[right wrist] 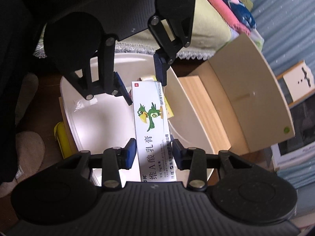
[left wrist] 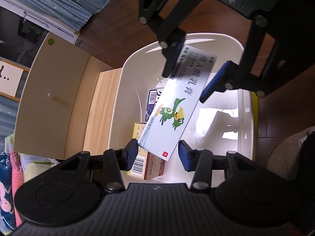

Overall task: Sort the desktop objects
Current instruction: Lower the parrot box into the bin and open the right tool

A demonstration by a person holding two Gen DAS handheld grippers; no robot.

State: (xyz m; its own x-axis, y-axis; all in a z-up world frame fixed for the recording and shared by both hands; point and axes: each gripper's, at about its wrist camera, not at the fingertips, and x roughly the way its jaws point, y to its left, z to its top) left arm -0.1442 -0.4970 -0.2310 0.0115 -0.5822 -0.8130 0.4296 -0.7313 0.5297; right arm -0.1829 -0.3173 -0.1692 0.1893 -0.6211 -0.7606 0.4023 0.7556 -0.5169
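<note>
A long white carton with a green parrot (left wrist: pixel 173 108) (right wrist: pixel 151 122) hangs tilted over a white basin (left wrist: pixel 196 36) (right wrist: pixel 189 114). My right gripper (right wrist: pixel 154 153) (left wrist: pixel 187 82) is shut on its lettered end, blue pads pressing both long sides. My left gripper (left wrist: pixel 158 154) (right wrist: pixel 145 92) stands open around the opposite end, with a gap showing at one pad. On the basin floor lie a dark box with a barcode (left wrist: pixel 152 100), a yellow box (left wrist: pixel 137 129) and a red-and-white box (left wrist: pixel 149 167).
An open light wooden box (left wrist: pixel 59 90) (right wrist: pixel 246 98) stands right beside the basin. A yellow item (right wrist: pixel 61 135) is wedged at the basin's other side. A beige slipper (right wrist: pixel 29 147) lies on the dark wooden floor. Bedding and patterned cloth (right wrist: pixel 232 4) border the area.
</note>
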